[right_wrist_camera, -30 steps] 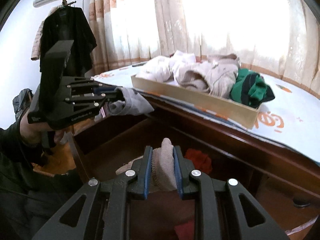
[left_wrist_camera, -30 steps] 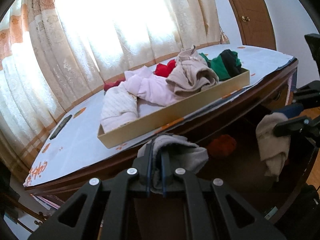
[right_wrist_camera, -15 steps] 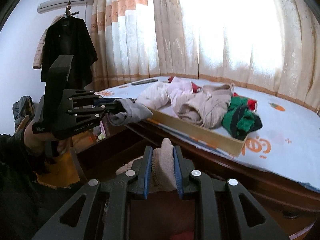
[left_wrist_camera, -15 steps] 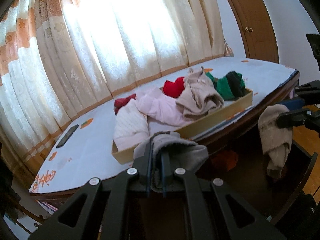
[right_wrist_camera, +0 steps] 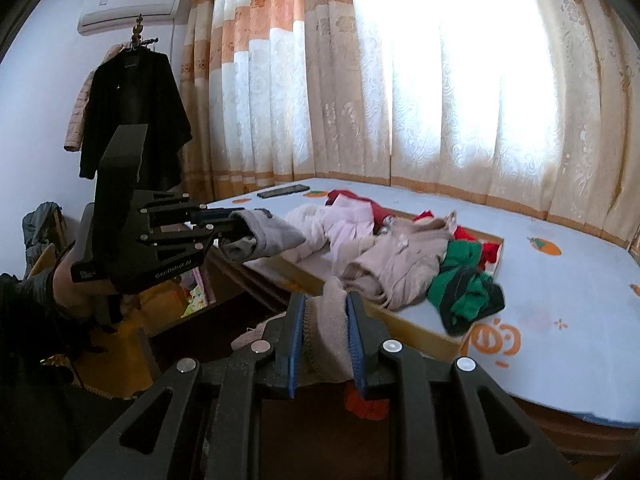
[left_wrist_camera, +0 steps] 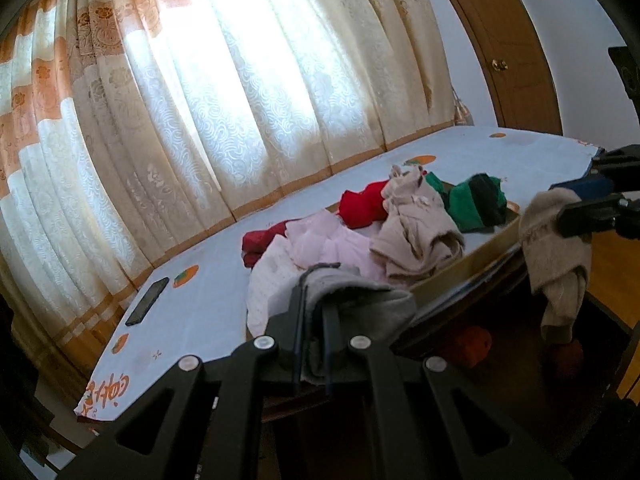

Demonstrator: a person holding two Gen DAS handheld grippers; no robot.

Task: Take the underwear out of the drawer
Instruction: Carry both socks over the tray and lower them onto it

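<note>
My left gripper (left_wrist_camera: 316,280) is shut on grey underwear (left_wrist_camera: 360,300), held above the table edge; it also shows in the right wrist view (right_wrist_camera: 240,232) with the grey underwear (right_wrist_camera: 268,238) sticking out. My right gripper (right_wrist_camera: 325,304) is shut on beige underwear (right_wrist_camera: 326,332); in the left wrist view the beige underwear (left_wrist_camera: 556,248) hangs from it at the right. The open dark drawer (left_wrist_camera: 500,344) lies below, with red garments (left_wrist_camera: 472,340) inside. A shallow wooden tray (right_wrist_camera: 400,316) on the table holds several garments.
The table has a white printed cloth (right_wrist_camera: 560,300). A black phone (left_wrist_camera: 147,301) lies on it near the curtains (left_wrist_camera: 240,100). A black coat (right_wrist_camera: 136,112) hangs at the left wall. A wooden door (left_wrist_camera: 512,48) stands at the far right.
Both grippers have risen with their garments, from drawer level to above the table edge. The tray of clothes now sits lower in both views.
</note>
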